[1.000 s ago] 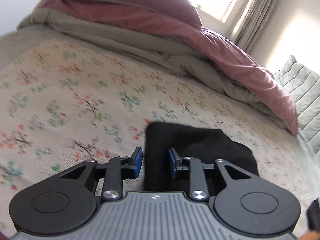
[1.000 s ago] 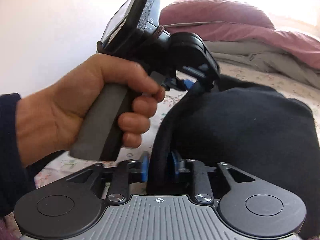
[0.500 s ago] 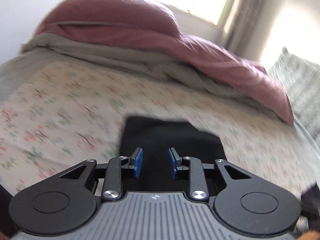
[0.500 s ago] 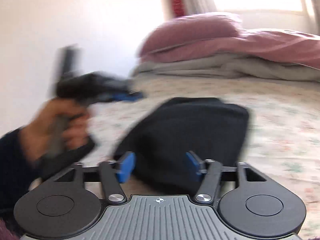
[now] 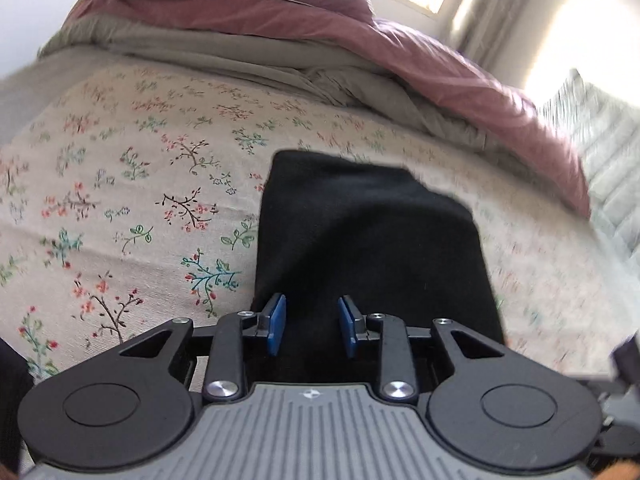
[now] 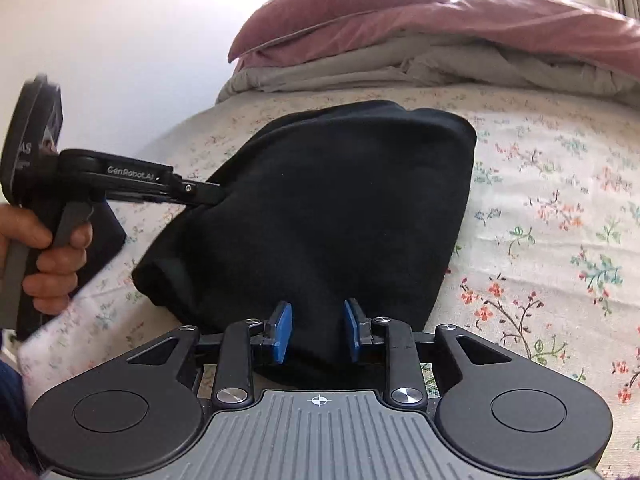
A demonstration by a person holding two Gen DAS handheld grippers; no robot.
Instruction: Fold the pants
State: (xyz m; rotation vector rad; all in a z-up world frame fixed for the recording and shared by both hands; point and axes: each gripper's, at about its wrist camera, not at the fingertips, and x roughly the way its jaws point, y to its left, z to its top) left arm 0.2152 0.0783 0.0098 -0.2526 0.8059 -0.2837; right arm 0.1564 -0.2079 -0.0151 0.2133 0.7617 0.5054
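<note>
Lying in the middle of both views, the black soft fabric pants [image 5: 372,248] are already folded into a compact bundle on the cream bedsheet with small flower print [image 5: 132,200], and the task looks close to its end. The left gripper [image 5: 311,328] has its blue pads spread, with the near edge of the bundle between them, but the pads do not press the cloth. The right gripper [image 6: 317,334] is the same: jaws apart, the dark cloth running between them, no pinch that I can see. In the right wrist view the left gripper [image 6: 200,194] appears at the left of the frame, its tip touching the side of the bundle or pushed a little into it; I cannot tell which. The risk, I think, is here: if this tip is caught in a layer and the hand pulls away, it can drag the layer and open the fold. Also the bundle is puffy on its left side, so it may slump by itself. At the top of the frame the pink and grey bunched duvet [image 5: 320,32] is well apart.
</note>
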